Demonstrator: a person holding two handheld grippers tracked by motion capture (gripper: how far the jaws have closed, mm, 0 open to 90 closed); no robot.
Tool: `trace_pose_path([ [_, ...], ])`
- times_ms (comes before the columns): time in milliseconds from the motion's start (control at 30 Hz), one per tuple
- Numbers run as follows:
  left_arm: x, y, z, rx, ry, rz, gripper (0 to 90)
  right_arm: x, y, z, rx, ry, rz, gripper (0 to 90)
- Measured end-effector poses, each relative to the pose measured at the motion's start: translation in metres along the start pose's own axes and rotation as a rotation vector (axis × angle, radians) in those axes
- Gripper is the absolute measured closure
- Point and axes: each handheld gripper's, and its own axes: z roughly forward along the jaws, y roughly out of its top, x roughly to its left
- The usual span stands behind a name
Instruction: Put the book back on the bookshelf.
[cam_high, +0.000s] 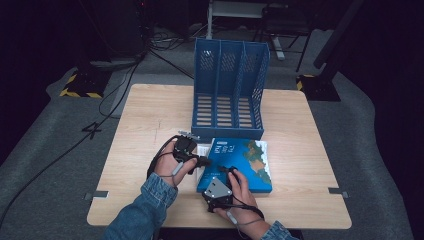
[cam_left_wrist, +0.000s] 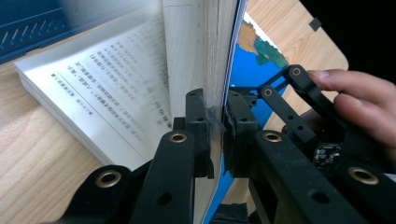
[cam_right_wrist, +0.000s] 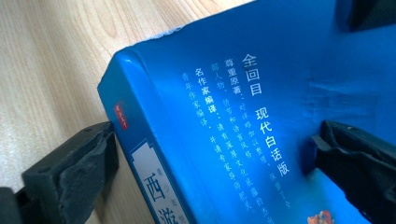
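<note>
the left tongs (cam_left_wrist: 215, 140) are pinched narrow on a sheaf of pages and the cover at the book's (cam_high: 242, 157) left edge, lifting it open. the right tongs (cam_right_wrist: 210, 163) stand wide across the near spine corner, one jaw on the table (cam_high: 150, 115), one on the cover, not yet closing. the book lies flat just in front of the blue rack (cam_high: 230, 90), long axis running toward it; both hands are at its near-left side, the left one nearer the rack.

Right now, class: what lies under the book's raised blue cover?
Under the blue cover, pinched by the left claw, printed pages lie open. The pages beneath are covered, as is the table under the book.
</note>
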Motion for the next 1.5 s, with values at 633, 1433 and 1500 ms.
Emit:
trace_pose_path([
  [633,0.009,-0.001,0.000,-0.036,-0.034,-0.066,82.3,0.006,-0.004,0.006,-0.092,-0.054,0.000,0.0],
  [1433,0.005,-0.004,0.005,-0.160,0.032,-0.072,82.1,-0.001,-0.007,0.018,-0.113,-0.176,-0.099,0.0],
  [1500,0.006,-0.004,0.005,-0.165,0.021,-0.089,82.2,-0.001,-0.005,0.019,-0.100,-0.186,-0.104,0.0],
])
